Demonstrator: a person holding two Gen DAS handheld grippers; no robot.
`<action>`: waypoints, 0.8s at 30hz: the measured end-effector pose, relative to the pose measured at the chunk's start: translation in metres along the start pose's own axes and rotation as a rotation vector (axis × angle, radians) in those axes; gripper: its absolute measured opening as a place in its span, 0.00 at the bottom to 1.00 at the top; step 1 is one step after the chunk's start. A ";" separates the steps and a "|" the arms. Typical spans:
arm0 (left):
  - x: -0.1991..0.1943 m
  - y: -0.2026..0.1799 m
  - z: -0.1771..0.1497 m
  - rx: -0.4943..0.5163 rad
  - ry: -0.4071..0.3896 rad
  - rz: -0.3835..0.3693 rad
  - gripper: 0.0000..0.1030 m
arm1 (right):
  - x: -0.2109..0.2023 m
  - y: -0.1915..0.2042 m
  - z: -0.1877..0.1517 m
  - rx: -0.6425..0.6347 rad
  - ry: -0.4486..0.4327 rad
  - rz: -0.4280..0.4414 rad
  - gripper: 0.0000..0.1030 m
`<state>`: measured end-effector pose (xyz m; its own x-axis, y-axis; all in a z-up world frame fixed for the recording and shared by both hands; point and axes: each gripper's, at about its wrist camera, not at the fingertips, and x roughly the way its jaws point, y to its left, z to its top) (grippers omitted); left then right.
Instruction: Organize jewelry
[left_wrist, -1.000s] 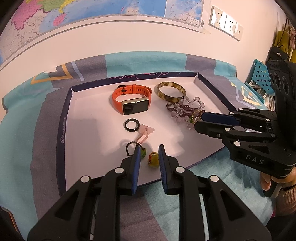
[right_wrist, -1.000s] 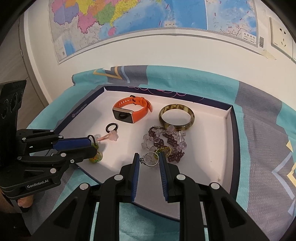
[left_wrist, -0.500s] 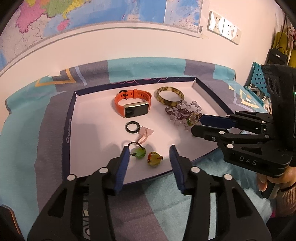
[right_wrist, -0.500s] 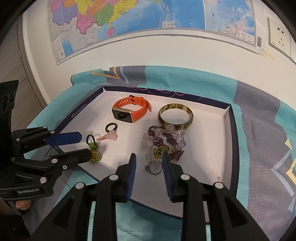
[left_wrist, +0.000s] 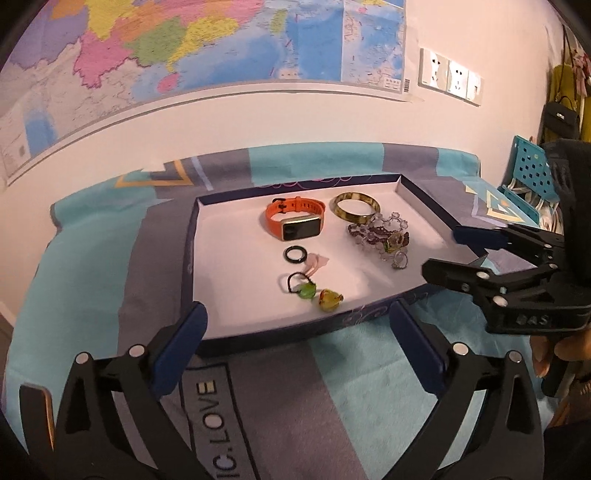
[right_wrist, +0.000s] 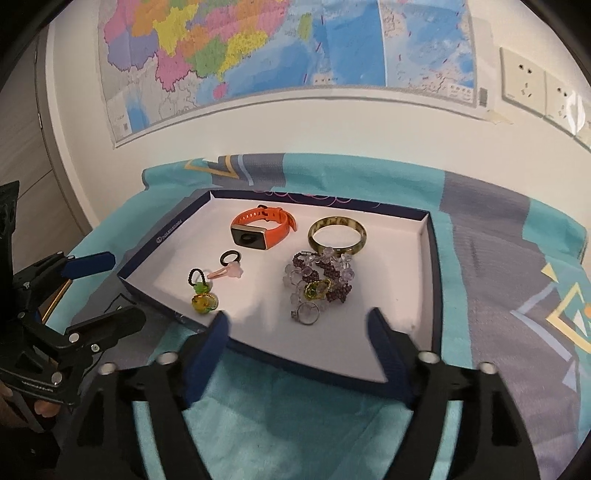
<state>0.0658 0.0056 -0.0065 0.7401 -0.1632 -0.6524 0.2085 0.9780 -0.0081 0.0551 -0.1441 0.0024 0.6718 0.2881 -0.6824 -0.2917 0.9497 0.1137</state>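
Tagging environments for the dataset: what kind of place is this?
Probably a room in a home, likely a bedroom. A patterned cloth like bedding lies under the jewelry tray, a map and wall sockets hang behind, and handbags hang at right.

A shallow cardboard tray (right_wrist: 427, 258) has a matt white paper floor and dark printed walls. In it, the orange watch (right_wrist: 258, 230) has a matt rubbery strap and a glossy dark screen; to its right lies a polished, translucent olive bangle (right_wrist: 337, 236). The purple bead bracelets (right_wrist: 321, 275) look glassy, and the ring (right_wrist: 306, 313) nearest is shiny metal. The teal and grey cloth (left_wrist: 92, 295) beneath is soft and matt. The far wall map (right_wrist: 258, 48) is glossy paper.
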 end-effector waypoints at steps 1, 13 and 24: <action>-0.002 0.001 -0.002 -0.010 -0.002 0.004 0.94 | -0.003 0.002 -0.002 0.001 -0.012 -0.016 0.83; -0.012 0.002 -0.017 -0.048 0.011 0.035 0.94 | -0.025 0.018 -0.026 -0.009 -0.038 -0.048 0.93; -0.020 0.006 -0.022 -0.066 0.010 0.088 0.94 | -0.027 0.025 -0.033 0.003 -0.014 -0.039 0.93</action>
<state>0.0376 0.0173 -0.0102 0.7473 -0.0752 -0.6603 0.1000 0.9950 -0.0001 0.0070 -0.1325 -0.0001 0.6922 0.2524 -0.6761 -0.2628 0.9607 0.0896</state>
